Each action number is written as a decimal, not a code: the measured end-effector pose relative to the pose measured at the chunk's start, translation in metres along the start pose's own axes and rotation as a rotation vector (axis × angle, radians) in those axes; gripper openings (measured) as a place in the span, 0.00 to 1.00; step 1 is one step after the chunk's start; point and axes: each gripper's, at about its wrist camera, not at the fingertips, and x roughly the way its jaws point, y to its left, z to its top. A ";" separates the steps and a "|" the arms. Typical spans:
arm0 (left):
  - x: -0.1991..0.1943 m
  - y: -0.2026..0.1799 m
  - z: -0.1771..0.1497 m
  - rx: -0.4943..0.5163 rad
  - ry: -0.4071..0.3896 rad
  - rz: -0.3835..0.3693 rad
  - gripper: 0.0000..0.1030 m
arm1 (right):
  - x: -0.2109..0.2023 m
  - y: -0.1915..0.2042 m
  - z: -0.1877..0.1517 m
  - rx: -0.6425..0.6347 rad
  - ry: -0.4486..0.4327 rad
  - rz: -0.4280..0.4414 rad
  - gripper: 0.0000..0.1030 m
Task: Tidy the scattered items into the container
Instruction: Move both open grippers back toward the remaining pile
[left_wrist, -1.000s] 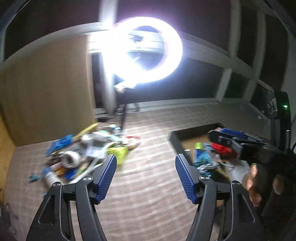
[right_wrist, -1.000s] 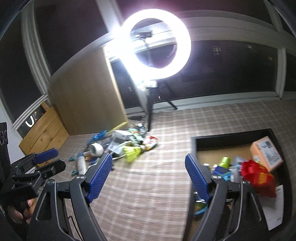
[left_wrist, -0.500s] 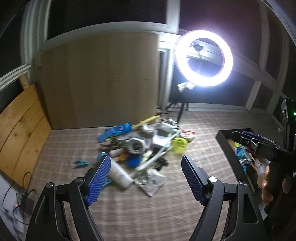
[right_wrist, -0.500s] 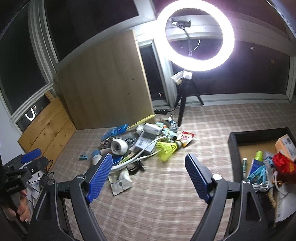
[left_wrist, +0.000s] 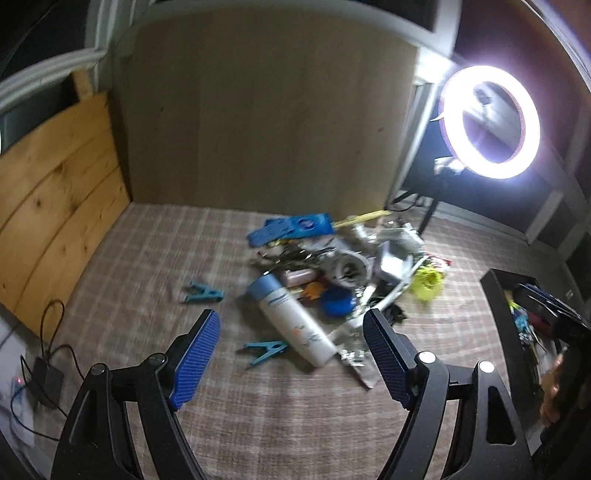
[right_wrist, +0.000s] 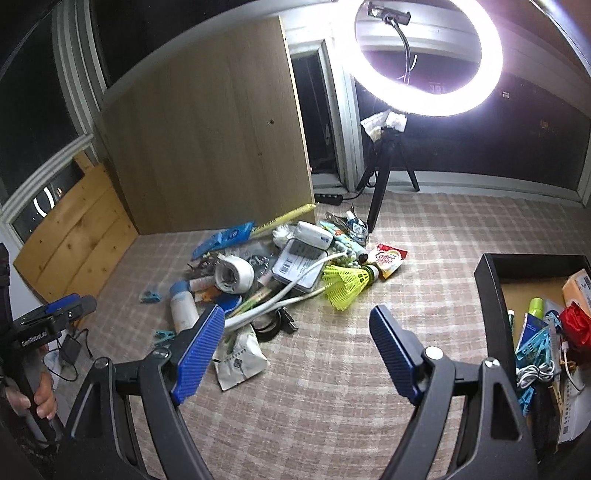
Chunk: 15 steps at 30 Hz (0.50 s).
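Blue ribbed pads sit on the black fingers of both tools, and nothing is between them. The left gripper (left_wrist: 291, 354) has its jaws spread wide apart and empty. The right gripper (right_wrist: 295, 350) is spread wide and empty too. A hand (right_wrist: 31, 393) holds the left tool at the edge of the right view.

Just past the left gripper lies a white bottle (left_wrist: 291, 321) with a pale blue cap. It rests on its side on the checked rug (left_wrist: 280, 417), between the two pads in the view but a bit beyond their tips. A teal clip (left_wrist: 266, 350) lies just beside it, and another teal clip (left_wrist: 201, 294) sits apart to the left.

Near the right gripper lies a white crinkled packet (right_wrist: 242, 356), close to its left pad. Farther out is the big pile: a white tape roll (right_wrist: 235, 275), a white cord (right_wrist: 284, 295), a yellow shuttlecock (right_wrist: 345, 282), a red snack packet (right_wrist: 388, 260) and a blue flat pack (right_wrist: 225, 238).

The black container (right_wrist: 487, 295) sits on the rug to the right, well apart from the pile. It already has some things in it, like blue clips, a red bag and an orange box. So a part of the job looks done. Most of the pile is still on the rug, so I think a lot is left. The bottle looks like the nearest thing for the left tool to pick up.
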 end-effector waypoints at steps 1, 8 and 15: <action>0.004 0.002 -0.002 -0.002 0.008 0.007 0.76 | 0.002 -0.002 -0.001 -0.001 0.003 -0.005 0.78; 0.019 0.005 -0.012 -0.003 0.066 0.033 0.76 | 0.009 -0.018 -0.007 0.018 0.018 -0.023 0.78; 0.014 -0.007 -0.011 0.018 0.059 0.053 0.76 | 0.011 -0.027 -0.015 0.034 0.029 -0.019 0.78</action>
